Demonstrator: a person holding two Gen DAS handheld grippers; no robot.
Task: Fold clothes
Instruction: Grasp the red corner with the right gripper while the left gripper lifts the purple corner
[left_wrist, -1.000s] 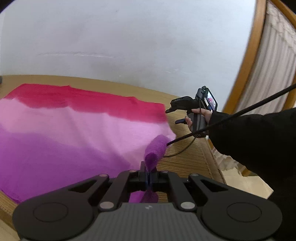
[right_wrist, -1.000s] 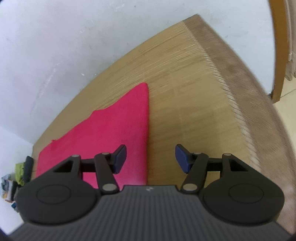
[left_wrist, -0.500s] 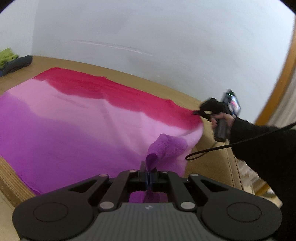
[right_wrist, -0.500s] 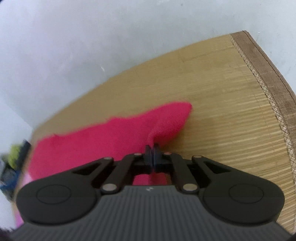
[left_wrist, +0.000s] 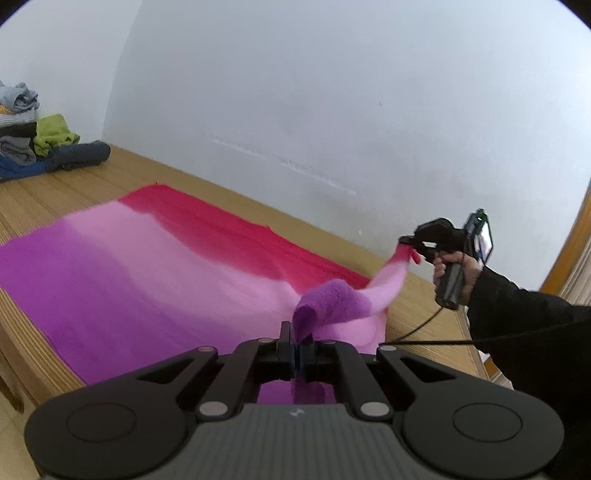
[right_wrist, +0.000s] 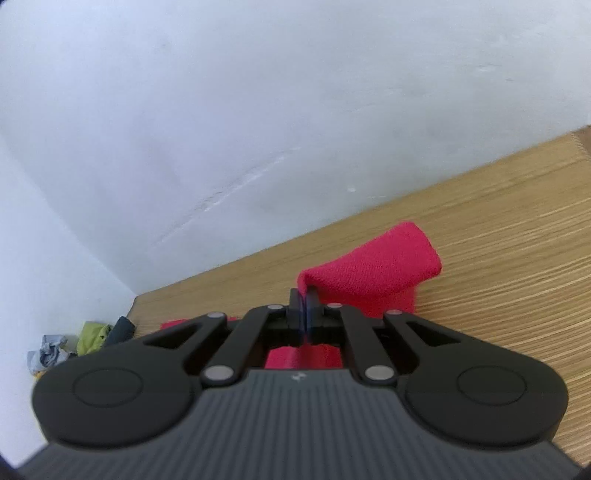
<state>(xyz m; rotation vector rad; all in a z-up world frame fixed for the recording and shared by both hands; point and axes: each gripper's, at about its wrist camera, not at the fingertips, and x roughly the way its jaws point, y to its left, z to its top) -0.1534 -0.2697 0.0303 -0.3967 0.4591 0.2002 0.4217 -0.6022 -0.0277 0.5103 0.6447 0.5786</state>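
Note:
A large towel (left_wrist: 147, 266) banded purple, pink and red lies spread on a wooden platform (left_wrist: 40, 192). My left gripper (left_wrist: 297, 347) is shut on its near purple corner, which curls up above the pads. In the same view my right gripper (left_wrist: 408, 249), held by a hand in a black sleeve, is shut on the far red corner and has it lifted off the wood. The right wrist view shows that red corner (right_wrist: 376, 269) folded over, pinched in the right gripper (right_wrist: 304, 314). The right edge of the towel hangs between both grips.
A heap of clothes (left_wrist: 33, 144) sits in the far left corner against the white wall, also seen small as a clothes pile (right_wrist: 81, 343) in the right wrist view. A black cable (left_wrist: 424, 343) runs from the right hand. Bare wooden slats (right_wrist: 498, 258) lie right of the towel.
The right gripper, open over the red corner a second ago, shut on it and lifted it. Both grippers have swung leftward and up, raising the towel's right edge.

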